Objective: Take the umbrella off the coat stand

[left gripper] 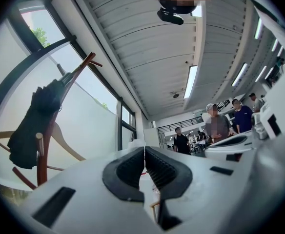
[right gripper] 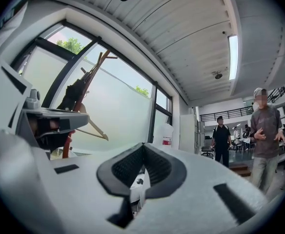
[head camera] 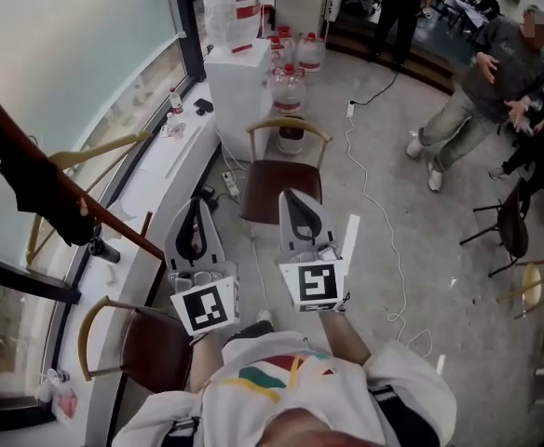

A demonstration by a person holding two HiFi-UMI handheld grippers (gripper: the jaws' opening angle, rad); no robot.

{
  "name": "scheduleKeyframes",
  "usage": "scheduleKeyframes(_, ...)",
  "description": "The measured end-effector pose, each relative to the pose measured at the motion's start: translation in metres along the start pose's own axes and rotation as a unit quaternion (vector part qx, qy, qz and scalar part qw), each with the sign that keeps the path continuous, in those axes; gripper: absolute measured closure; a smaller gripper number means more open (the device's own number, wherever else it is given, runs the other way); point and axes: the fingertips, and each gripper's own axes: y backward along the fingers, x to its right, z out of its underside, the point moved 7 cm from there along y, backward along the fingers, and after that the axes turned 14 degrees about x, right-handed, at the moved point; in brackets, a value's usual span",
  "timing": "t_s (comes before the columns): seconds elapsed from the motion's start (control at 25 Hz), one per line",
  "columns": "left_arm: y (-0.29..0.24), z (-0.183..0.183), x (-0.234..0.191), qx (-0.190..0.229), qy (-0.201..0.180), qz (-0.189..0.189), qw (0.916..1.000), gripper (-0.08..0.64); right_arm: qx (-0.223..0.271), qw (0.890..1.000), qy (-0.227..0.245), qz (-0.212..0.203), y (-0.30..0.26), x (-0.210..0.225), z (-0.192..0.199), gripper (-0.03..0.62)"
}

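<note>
A black folded umbrella [head camera: 39, 189] hangs on the red-brown coat stand [head camera: 114, 223] by the window at the left. In the left gripper view the umbrella [left gripper: 32, 123] hangs high on the stand's pole [left gripper: 45, 155], up and to the left of the jaws. From the right gripper view the umbrella [right gripper: 74, 94] is smaller and farther off to the left. My left gripper [head camera: 198, 205] and right gripper [head camera: 291, 198] are side by side in front of my chest, well away from the stand. Both are shut with nothing between the pads.
A wooden chair with a brown seat [head camera: 281, 175] stands just ahead, and another [head camera: 146, 347] is at my lower left. Water bottles [head camera: 291, 87] and a white cabinet [head camera: 239, 82] stand farther on. A white cable [head camera: 379, 231] trails over the floor. People [head camera: 482, 91] stand at the right.
</note>
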Motion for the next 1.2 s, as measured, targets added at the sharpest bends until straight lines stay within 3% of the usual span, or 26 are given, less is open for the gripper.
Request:
scheduleKeyframes(0.48,-0.053,0.028,-0.023,0.008,0.007,-0.006,0.9999,0.554,0.001,1.000,-0.021,-0.014,-0.074,0.000,0.030,0.592)
scheduleKeyframes(0.8,-0.066,0.033,-0.015,0.008,-0.010,-0.037,0.9992,0.553,0.030,0.992,-0.075,-0.093,-0.092,0.008,0.023,0.592)
scheduleKeyframes(1.2,-0.083,0.036,-0.003,0.000,-0.030,-0.069,0.9972,0.554,0.035,0.988,-0.113,-0.102,-0.109,0.037,0.029,0.592)
